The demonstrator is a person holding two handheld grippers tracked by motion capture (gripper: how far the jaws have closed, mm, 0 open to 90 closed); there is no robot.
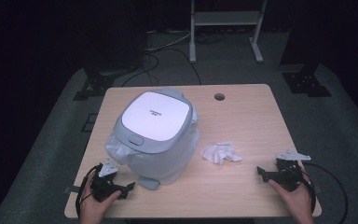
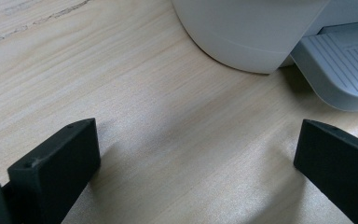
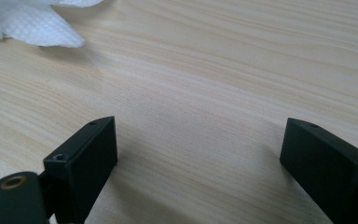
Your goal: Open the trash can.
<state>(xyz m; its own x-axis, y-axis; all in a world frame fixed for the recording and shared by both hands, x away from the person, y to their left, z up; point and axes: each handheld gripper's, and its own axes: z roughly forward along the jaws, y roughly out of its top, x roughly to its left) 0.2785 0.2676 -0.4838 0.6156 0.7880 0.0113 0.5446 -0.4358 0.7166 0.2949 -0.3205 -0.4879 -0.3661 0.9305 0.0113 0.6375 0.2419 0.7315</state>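
From above, the bin (image 1: 156, 135) stands lid-shut near the desk's left edge, the tissue (image 1: 220, 152) loose beside it.

The left gripper (image 2: 196, 154) gapes empty by the pedal (image 2: 340, 70).

The right gripper (image 3: 198, 154) gapes empty; the tissue probably awaits binning.

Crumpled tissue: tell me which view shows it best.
The high view: the whole tissue lies on the table, right of the bin. The right gripper view catches just its edge at top left.
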